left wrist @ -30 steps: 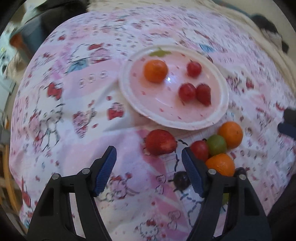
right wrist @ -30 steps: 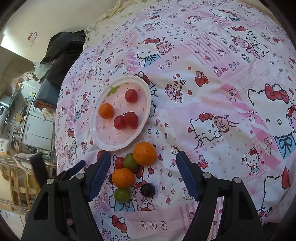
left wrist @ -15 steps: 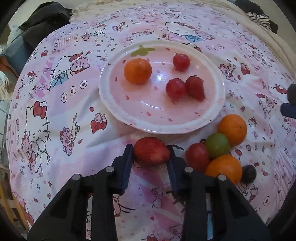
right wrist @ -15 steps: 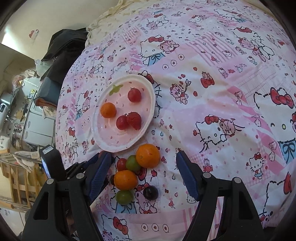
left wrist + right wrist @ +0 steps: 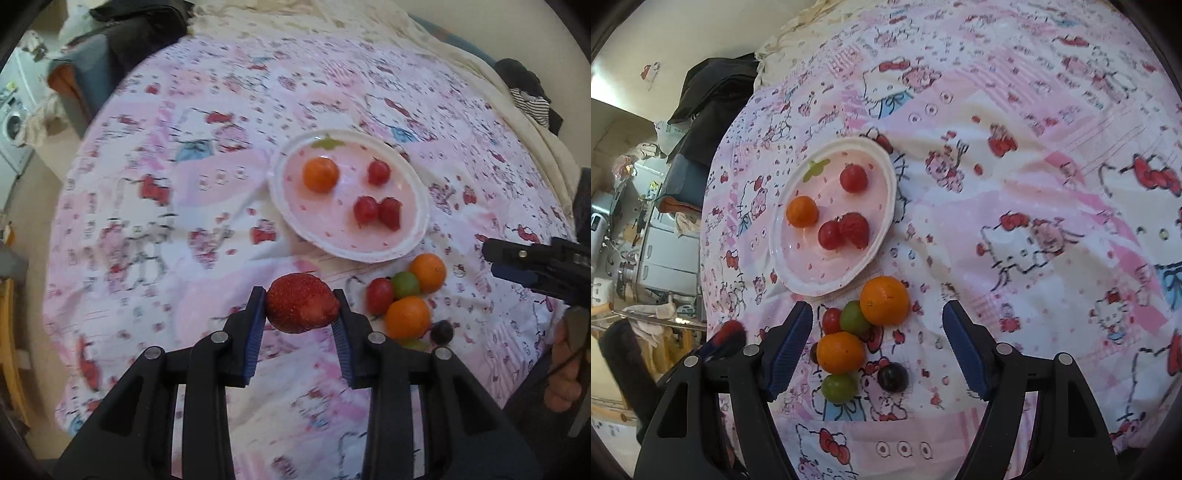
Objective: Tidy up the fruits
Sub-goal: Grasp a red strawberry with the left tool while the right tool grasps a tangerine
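Note:
My left gripper (image 5: 301, 308) is shut on a red strawberry (image 5: 302, 308) and holds it above the bedsheet, in front of the white plate (image 5: 417, 184). The plate holds an orange (image 5: 320, 174), two red grapes (image 5: 378, 172) and a strawberry (image 5: 391, 213). Loose fruit lies beside the plate: two oranges (image 5: 884, 300), green grapes (image 5: 854, 317), a red grape (image 5: 831, 320) and a dark grape (image 5: 892, 376). My right gripper (image 5: 877, 347) is open and hovers over this pile. The held strawberry shows blurred at the left of the right wrist view (image 5: 728, 329).
The plate (image 5: 886, 206) and fruit rest on a bed with a pink cartoon-cat sheet (image 5: 1034, 184). Dark clothes (image 5: 713, 96) lie at the bed's far corner. Appliances and clutter (image 5: 639, 240) stand beyond the left edge of the bed.
My left gripper closed on the strawberry next to the plate and lifted it off the sheet. My right gripper stayed open and drew closer to the fruit pile.

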